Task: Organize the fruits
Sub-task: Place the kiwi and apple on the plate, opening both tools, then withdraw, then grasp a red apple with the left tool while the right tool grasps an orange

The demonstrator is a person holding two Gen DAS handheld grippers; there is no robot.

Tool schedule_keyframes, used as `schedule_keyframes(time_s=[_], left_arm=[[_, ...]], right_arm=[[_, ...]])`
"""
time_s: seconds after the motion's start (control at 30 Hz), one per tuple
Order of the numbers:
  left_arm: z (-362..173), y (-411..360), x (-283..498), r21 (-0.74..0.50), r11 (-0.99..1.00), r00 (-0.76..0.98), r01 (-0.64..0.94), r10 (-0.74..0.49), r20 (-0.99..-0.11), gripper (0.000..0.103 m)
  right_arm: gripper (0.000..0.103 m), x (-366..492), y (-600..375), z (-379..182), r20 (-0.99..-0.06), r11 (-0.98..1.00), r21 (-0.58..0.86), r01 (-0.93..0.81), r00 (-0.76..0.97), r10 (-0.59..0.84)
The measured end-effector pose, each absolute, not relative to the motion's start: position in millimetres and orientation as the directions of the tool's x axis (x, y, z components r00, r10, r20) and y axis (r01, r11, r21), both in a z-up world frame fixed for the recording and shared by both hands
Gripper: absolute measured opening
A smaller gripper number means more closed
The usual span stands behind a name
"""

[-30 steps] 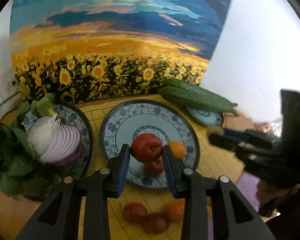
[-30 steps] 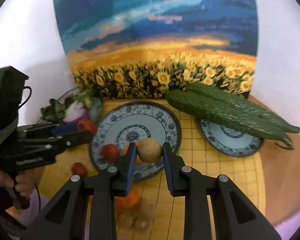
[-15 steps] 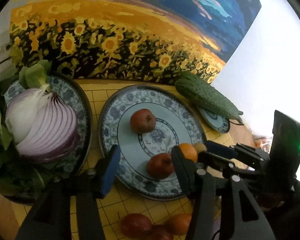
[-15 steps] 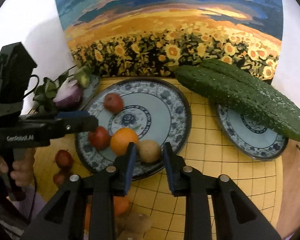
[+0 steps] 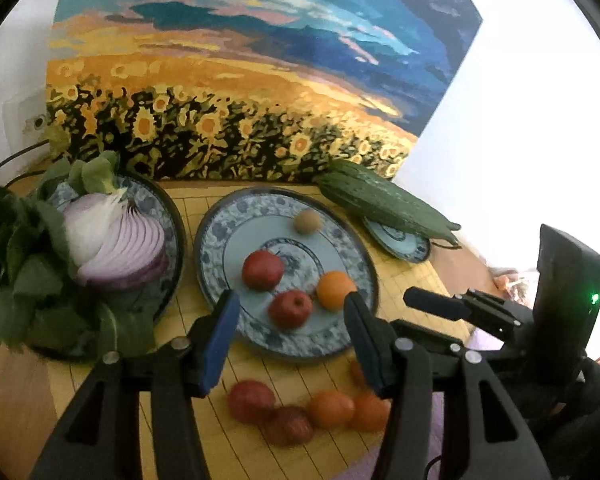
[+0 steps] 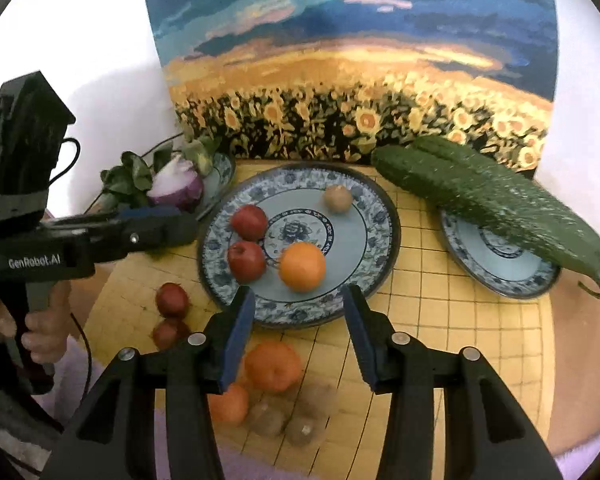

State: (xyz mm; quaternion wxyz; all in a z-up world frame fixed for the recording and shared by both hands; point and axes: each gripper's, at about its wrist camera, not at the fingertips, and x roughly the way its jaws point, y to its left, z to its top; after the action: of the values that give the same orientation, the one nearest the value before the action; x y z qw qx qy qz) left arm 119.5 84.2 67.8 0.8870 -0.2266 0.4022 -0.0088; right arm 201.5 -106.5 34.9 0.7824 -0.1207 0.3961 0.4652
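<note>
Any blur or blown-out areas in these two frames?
Left wrist view: the white wall at right is blown out, and the loose fruit below the jaws is soft. Right wrist view: the brown fruit at the near edge is smeared; the big plate is sharp. Both bend lines at the rims.

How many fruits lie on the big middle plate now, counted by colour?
Red: 2, one and another
Orange: 1
Brown: 1
Total: 4 on the middle plate
</note>
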Motion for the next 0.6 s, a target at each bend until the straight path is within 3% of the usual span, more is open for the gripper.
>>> schedule_keyframes(time_s=[0.6], left_arm=[[83.2,43.1,39.9,-0.311,0.948,0.662,-0.066,-0.192,-0.725,0.057]], right_arm=[[0.047,125.5,-168.0,57.2,-0.714,0.624,0.134,-0.77,0.362,0.6]])
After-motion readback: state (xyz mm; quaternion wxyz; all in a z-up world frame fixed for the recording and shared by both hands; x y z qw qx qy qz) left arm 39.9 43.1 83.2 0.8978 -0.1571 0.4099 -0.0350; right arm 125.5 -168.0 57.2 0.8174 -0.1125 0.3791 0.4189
